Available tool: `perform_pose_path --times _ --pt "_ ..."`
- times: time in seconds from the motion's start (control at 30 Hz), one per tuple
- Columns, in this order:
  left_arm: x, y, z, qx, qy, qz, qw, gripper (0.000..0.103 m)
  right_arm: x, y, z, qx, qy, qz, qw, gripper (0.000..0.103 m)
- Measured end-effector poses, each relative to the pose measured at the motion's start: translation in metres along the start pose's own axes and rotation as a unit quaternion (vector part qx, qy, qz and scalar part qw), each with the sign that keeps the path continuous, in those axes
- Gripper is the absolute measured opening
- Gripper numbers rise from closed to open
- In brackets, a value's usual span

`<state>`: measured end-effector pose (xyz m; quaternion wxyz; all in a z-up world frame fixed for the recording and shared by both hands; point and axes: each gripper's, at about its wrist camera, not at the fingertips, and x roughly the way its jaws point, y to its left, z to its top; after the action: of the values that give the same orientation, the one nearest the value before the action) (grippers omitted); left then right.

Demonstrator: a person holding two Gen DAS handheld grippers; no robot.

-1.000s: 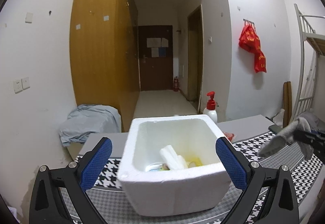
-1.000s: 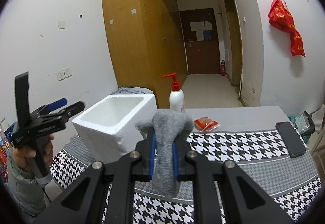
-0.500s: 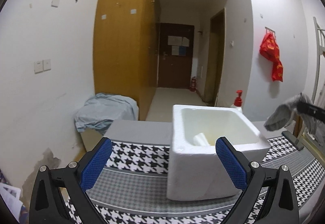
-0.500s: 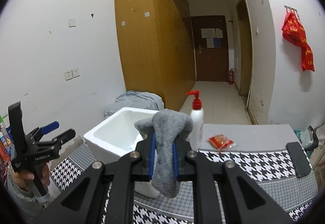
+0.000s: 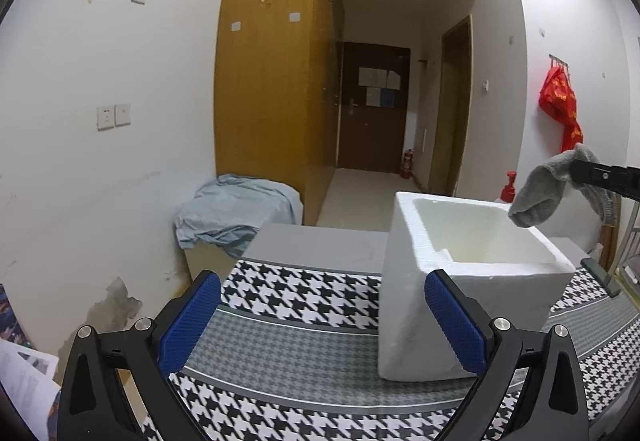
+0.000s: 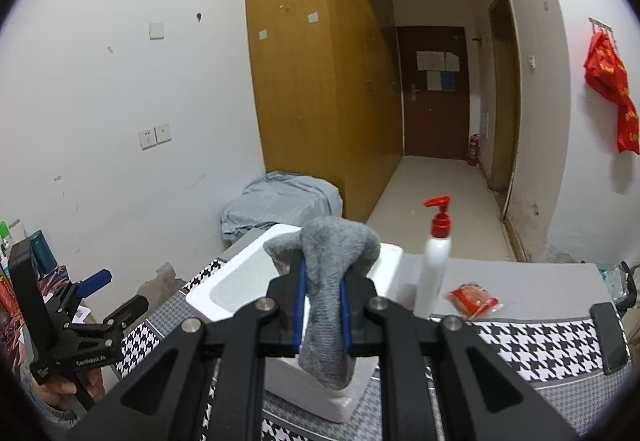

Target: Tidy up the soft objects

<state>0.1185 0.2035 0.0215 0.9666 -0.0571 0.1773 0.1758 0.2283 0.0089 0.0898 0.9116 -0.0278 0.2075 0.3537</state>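
Right gripper [image 6: 322,315] clenched on grey sock [image 6: 326,281], draped over both pads, hanging above foam box [image 5: 472,277]. Left gripper [image 5: 320,325] spread wide, nothing between its pads.

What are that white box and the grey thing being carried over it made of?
White box: looks like expanded foam, matte, with a grainy, pebbled surface and thick walls. Grey thing: apparently a knitted sock, soft and fuzzy; it droops limply where the right gripper's fingers pinch it.
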Motion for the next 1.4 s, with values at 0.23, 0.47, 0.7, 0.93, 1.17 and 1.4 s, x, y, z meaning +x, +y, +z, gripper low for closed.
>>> perform_pose_path --times 0.23,0.47,0.7,0.93,1.17,1.4 --pt "-0.001 0.009 -0.005 -0.001 0.003 0.01 0.9999 0.102 0.037 0.001 -0.003 0.006 0.039 0.004 0.999 0.018" --pt "0.0 0.01 -0.009 0.001 0.009 0.012 0.9999 0.102 0.062 0.003 -0.008 0.004 0.073 -0.001 0.997 0.027" --pt "-0.002 0.006 -0.008 0.005 0.006 0.012 0.9999 0.102 0.057 0.012 -0.009 -0.002 0.069 0.017 0.997 0.072" --pt "-0.007 0.002 -0.009 0.006 0.005 0.012 0.9999 0.102 0.044 0.015 -0.005 -0.006 0.054 0.024 0.998 0.075" --pt "-0.015 -0.003 -0.005 0.005 -0.001 0.007 1.0 0.102 0.023 0.014 -0.005 -0.007 0.037 0.023 0.999 0.085" --pt "-0.028 -0.014 -0.004 0.01 -0.008 -0.005 0.9999 0.102 0.005 0.013 -0.009 -0.007 0.026 0.01 1.0 0.102"
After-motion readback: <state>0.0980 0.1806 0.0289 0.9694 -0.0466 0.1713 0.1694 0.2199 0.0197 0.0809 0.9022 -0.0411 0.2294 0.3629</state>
